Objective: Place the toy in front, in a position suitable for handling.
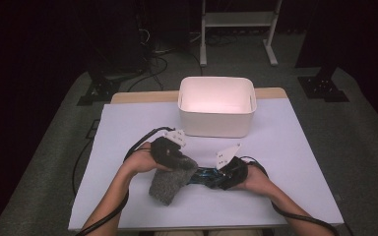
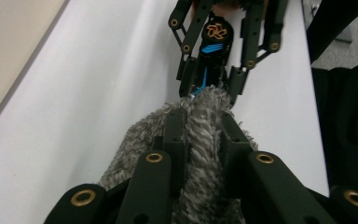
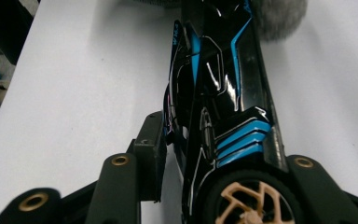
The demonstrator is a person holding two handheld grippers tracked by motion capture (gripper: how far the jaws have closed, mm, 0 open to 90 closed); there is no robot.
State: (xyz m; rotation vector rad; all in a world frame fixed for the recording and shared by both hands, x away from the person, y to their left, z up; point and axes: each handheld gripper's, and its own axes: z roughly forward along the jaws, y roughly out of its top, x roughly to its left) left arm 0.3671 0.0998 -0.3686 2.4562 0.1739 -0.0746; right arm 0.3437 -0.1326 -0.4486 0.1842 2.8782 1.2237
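Our toy car [image 1: 207, 176] lies near the tabletop's [image 1: 128, 128] front edge, its long axis running along that edge, nose toward the grey fuzzy pouch [image 1: 170, 183]. Our left gripper [image 2: 203, 122] is clamped tight on the pouch. Our right gripper [image 3: 214, 140] straddles the car's tail, jaws partly spread; we cannot tell whether they press it. Bare tabletop spreads to both side edges. The white bin [image 1: 216, 105] at the far edge looks empty.

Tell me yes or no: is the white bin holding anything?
No. In the high view the white bin stands open with a bare pale floor, while the grey fuzzy cloth lies on the table nearer the person.
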